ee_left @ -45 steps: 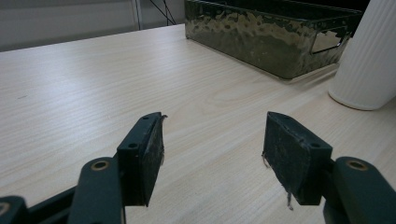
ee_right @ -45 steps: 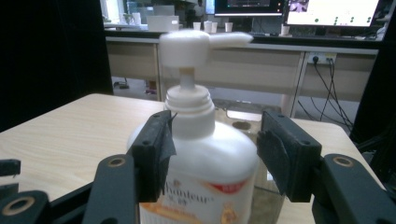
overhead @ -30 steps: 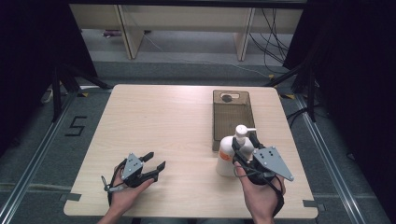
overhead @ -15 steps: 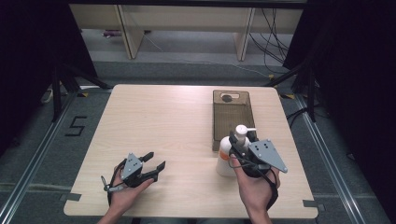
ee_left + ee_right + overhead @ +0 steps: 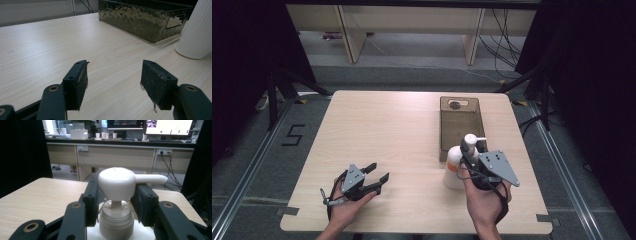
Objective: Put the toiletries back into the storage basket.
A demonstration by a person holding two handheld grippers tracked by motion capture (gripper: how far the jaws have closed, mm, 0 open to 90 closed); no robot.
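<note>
While the left gripper (image 5: 374,181) rests wide open on the table (image 5: 402,130), the right gripper (image 5: 115,200) has its jaws just closing around the neck of the pump bottle (image 5: 117,192), pads beside the pump head, contact unclear. The bottle stands upright just before the brown bin (image 5: 460,135).

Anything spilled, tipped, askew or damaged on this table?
Nothing spilled or tipped. The pump bottle stands upright beside the brown bin, which sits square. One small oddity: the left gripper pads are worn, with threads fraying from the fingers.
</note>
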